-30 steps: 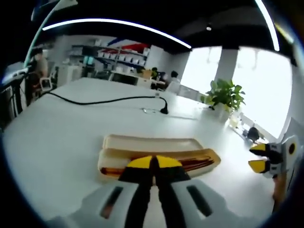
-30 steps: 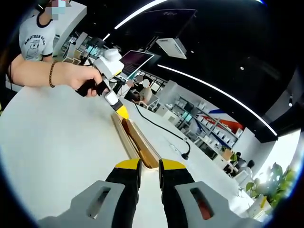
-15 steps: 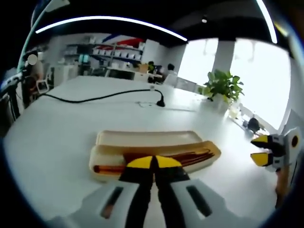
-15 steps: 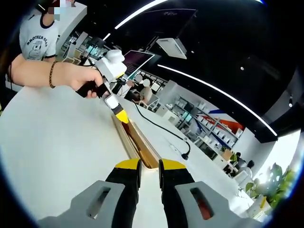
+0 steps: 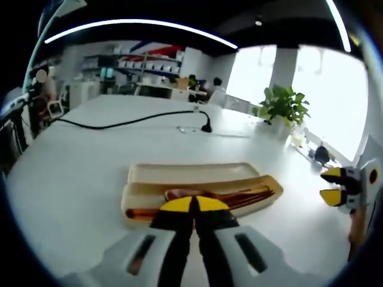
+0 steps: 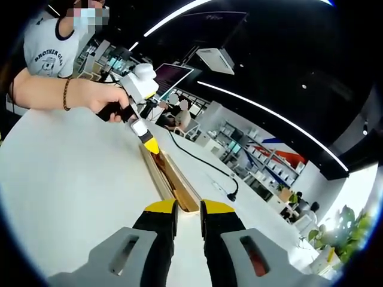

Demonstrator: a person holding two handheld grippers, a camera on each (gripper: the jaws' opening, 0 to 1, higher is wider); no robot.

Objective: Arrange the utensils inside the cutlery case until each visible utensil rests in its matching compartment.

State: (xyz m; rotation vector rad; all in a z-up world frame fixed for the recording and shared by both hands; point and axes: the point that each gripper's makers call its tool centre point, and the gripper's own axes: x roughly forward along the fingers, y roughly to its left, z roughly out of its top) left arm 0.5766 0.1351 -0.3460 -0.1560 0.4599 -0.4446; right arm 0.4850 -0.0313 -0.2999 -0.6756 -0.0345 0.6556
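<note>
Well, the white counter (image 5: 72, 173) takes up most of the room before me, broad and pale, with a black cable (image 5: 125, 124) trailing across its far part to a plug. On it lies the cream cutlery case (image 5: 197, 188), long and shallow, with a flat lid or tray half lying alongside its far edge. Brown utensils (image 5: 236, 197) lie lengthwise inside the nearer trough; they look like wooden chopsticks and perhaps a spoon, though the blur makes that hard to say for sure.

From the left gripper view, the left tongs (image 5: 191, 205) are pressed together, yellow tips meeting, sitting right at the near wall of the case about midway along it; whether they touch it I cannot tell. In the right gripper view the same left tongs (image 6: 151, 145) point down at the far end of the case (image 6: 173, 179), held by a person's hand (image 6: 105, 98) with a bead bracelet at the wrist.

The right tongs (image 6: 181, 208) stand slightly spread, a narrow gap between the yellow tips, holding nothing, just short of the near end of the case. In the left gripper view they (image 5: 333, 186) hover well off to the case's right end. A potted plant (image 5: 286, 107) stands by the bright windows.
</note>
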